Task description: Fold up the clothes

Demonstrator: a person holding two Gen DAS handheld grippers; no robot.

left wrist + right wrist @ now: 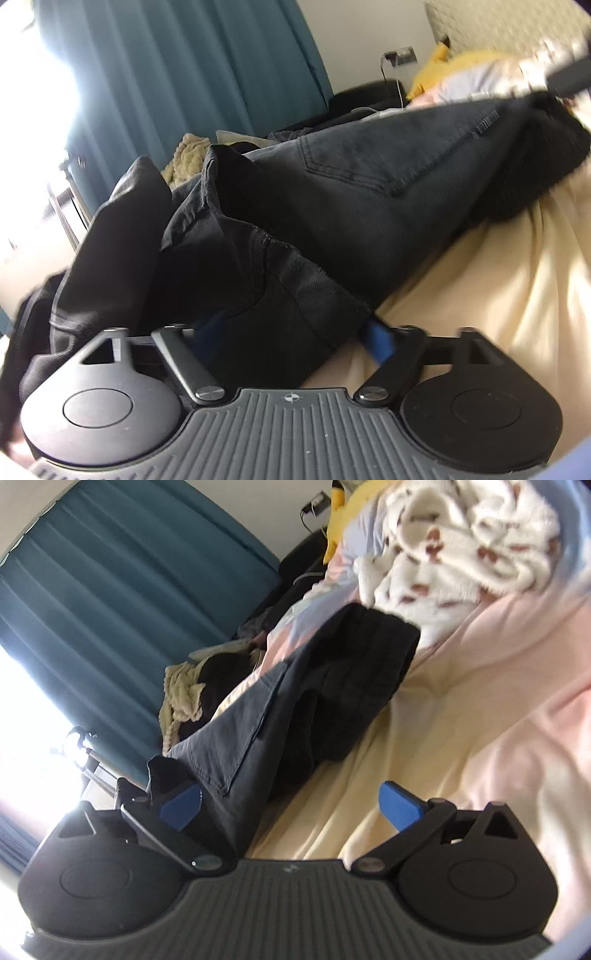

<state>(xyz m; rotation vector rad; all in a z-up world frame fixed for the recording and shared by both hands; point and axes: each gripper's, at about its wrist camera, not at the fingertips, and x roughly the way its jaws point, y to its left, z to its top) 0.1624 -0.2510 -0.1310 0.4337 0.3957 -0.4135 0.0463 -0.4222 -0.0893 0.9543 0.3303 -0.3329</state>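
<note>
We see a pair of dark charcoal jeans (369, 177) lying across the bed (498, 288), on a pale yellow sheet that shades to pink further over. The denim is faded grey-black, with a stitched back pocket facing up in the left wrist view and a belt loop near the waistband. The cloth is bunched and creased rather than flat: the near end rises in thick folds, with a raw-looking seam edge showing.

Our left tool (291, 332) has its blue pads either side of that near bunch of denim; the fabric fills the gap, the left pad is mostly buried in it and the right pad (378, 341) sits at the fold's edge. Whether the pads actually press the cloth we cannot tell.

Our right tool (291, 806) stands wide, its right pad (400, 806) over bare sheet and its left pad (181, 806) against the jeans' edge, which crosses only part of the gap.

Beyond the jeans lie a white fleecy blanket (461, 539) with brown spots, a yellow cushion (443, 70) and a cream knitted throw (181, 701). A teal curtain (177, 62) hangs behind.
</note>
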